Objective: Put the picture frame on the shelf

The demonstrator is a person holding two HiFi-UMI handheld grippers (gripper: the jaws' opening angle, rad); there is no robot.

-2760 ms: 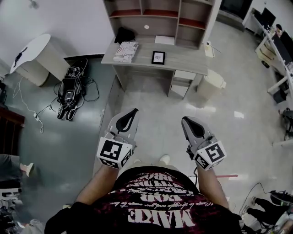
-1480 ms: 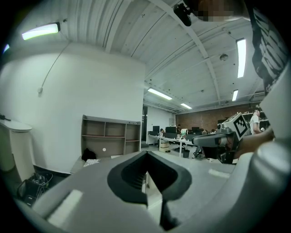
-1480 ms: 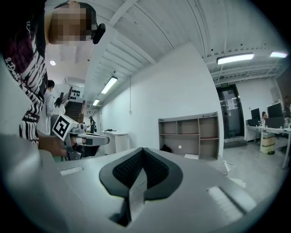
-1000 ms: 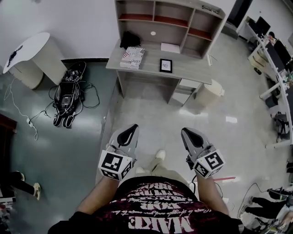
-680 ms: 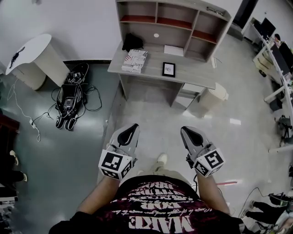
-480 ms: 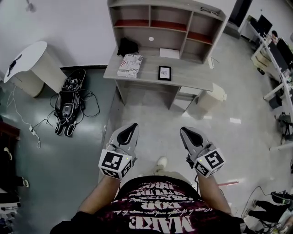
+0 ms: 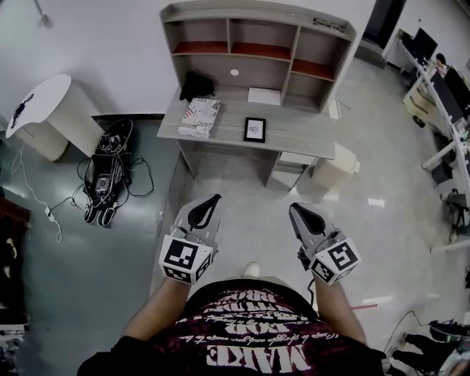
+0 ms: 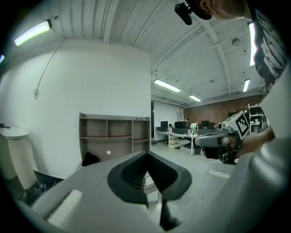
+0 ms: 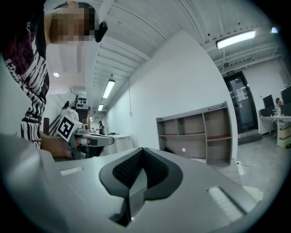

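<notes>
**Q:** Where is the picture frame?

**A:** The picture frame (image 7: 255, 129) is a small rectangle with a dark border and a pale centre. It sits on the grey wood-grain desk (image 7: 312, 138), well apart from both my tools. I cannot tell whether it stands or lies flat. A stack of printed magazines (image 7: 200, 117) lies at its 9 o'clock, and a flat white sheet (image 7: 264, 96) at its 12 o'clock. The shelf unit (image 7: 257, 16), open box compartments with reddish boards, rises along the desk's back edge.

**Q:** What is the tool state?

**A:** My left gripper (image 7: 209, 200) and right gripper (image 7: 302, 211) are smooth grey moulded shells with ribbed black pads. They hang at the desk's 6 o'clock, over glossy floor (image 7: 382, 176). Each pair of jaws is closed tip to tip, with nothing between them.
</notes>
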